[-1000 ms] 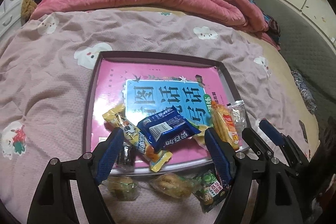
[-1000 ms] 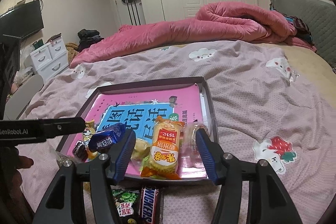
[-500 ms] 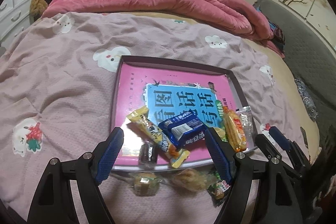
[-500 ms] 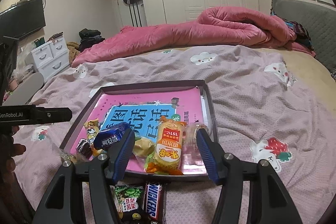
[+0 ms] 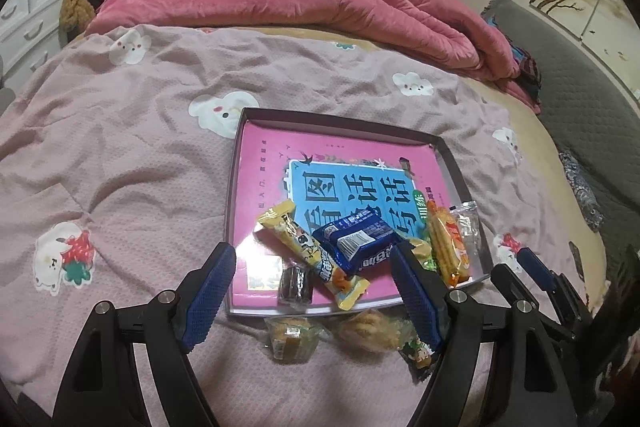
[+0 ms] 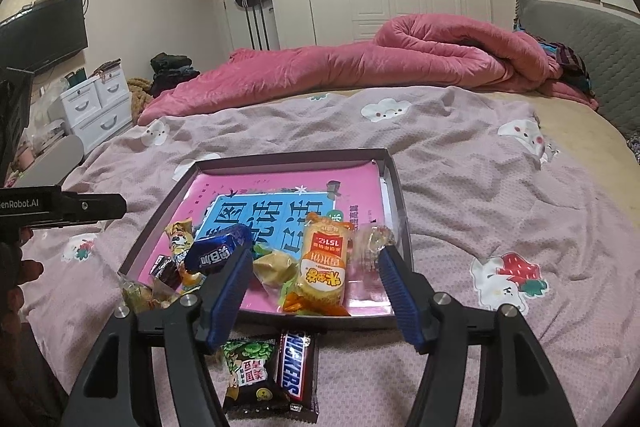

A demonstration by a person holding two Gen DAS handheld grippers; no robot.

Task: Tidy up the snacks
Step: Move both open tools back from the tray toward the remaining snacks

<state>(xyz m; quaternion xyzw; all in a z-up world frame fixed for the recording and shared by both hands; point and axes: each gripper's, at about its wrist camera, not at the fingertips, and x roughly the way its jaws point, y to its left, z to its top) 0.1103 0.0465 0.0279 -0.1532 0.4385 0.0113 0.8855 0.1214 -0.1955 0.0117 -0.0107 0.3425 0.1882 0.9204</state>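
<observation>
On the pink quilted bedspread (image 5: 120,155) a shallow dark-rimmed cardboard tray (image 6: 396,187) holds six wrapped snacks clustered at its 6 o'clock end. Four more lie outside, touching or just beside that rim. The black-and-brown Snickers bar (image 6: 295,367), long axis toward 12, sits at 6 o'clock of the right gripper (image 6: 314,287), the nearer one; its empty jaws are opening. The left gripper (image 5: 312,291) gapes, gripping nothing.

Green snack pack (image 5: 418,353) partly behind left gripper's fingers (image 5: 416,291); clear wrapper (image 6: 370,247) contents blurred
</observation>
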